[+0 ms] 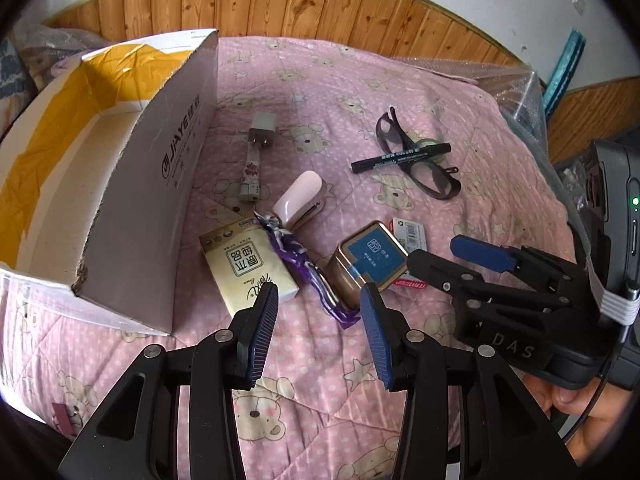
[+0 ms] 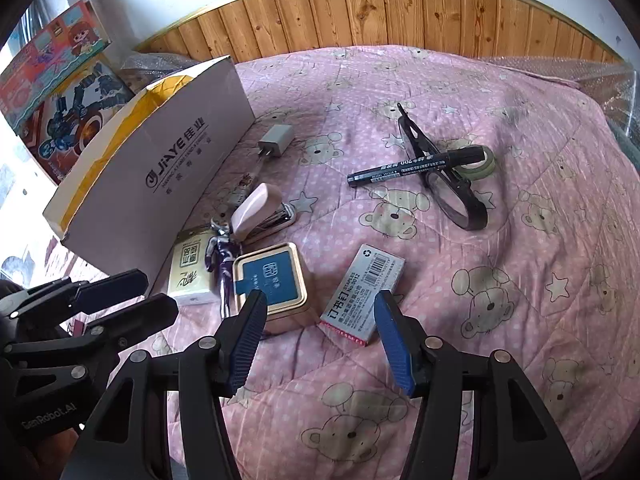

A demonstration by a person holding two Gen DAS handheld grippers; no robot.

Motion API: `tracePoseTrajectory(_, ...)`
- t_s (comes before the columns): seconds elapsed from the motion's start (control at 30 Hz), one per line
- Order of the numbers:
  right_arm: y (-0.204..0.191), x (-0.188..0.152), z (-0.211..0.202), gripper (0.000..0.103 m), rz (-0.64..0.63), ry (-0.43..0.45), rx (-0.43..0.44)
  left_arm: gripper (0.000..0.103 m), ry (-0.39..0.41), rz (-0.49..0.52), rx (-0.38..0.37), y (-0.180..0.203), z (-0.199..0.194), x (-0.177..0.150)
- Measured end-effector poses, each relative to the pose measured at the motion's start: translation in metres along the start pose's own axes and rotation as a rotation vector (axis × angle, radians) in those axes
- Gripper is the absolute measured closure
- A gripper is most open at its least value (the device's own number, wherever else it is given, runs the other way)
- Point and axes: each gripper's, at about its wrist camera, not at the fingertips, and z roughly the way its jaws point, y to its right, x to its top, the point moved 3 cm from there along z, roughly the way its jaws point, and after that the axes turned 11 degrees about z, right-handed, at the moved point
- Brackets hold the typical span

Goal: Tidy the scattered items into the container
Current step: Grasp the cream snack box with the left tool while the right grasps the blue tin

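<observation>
An open cardboard box (image 1: 132, 184) (image 2: 180, 152) with a yellow lining stands at the left on the pink quilt. Beside it lie a grey charger (image 1: 262, 130) (image 2: 276, 140), a pink stapler (image 1: 298, 200) (image 2: 256, 208), a tissue pack (image 1: 248, 268) (image 2: 190, 276) and a purple figure (image 1: 304, 268) (image 2: 224, 264). A blue-lidded tin (image 1: 368, 260) (image 2: 276, 280) and a staples box (image 2: 364, 292) sit nearest. Farther right, a black marker (image 1: 400, 158) (image 2: 416, 166) rests across dark glasses (image 1: 416, 168) (image 2: 456, 196). My left gripper (image 1: 320, 292) (image 2: 158, 292) hovers open above the figure's feet. My right gripper (image 2: 320, 300) (image 1: 434, 252) hangs open over the tin and staples box.
A patterned lighter (image 1: 250, 178) lies below the charger, and a tape roll (image 2: 486, 162) sits behind the glasses. Wood panelling (image 2: 380, 12) backs the bed. Toy boxes (image 2: 60, 80) stand far left, bubble wrap (image 2: 608, 88) far right.
</observation>
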Motion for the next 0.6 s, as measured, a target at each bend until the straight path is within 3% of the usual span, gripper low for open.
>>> tracePoseTrajectory(0.27,0.006,0.006,0.005,0.040,0.035,-0.015,0.033,0.057,-0.017,-0.015,0.035,-0.009,0.012,0.004)
tracePoseTrajectory(0.47,0.014,0.009,0.014,0.040,0.058,-0.036,0.038,0.057,-0.055,-0.085,0.068,-0.037,0.029,-0.002)
tracePoseTrajectory(0.6,0.009,0.010,0.015,0.040,0.052,-0.032,0.100,0.057,-0.076,-0.115,0.070,-0.050,0.038,-0.006)
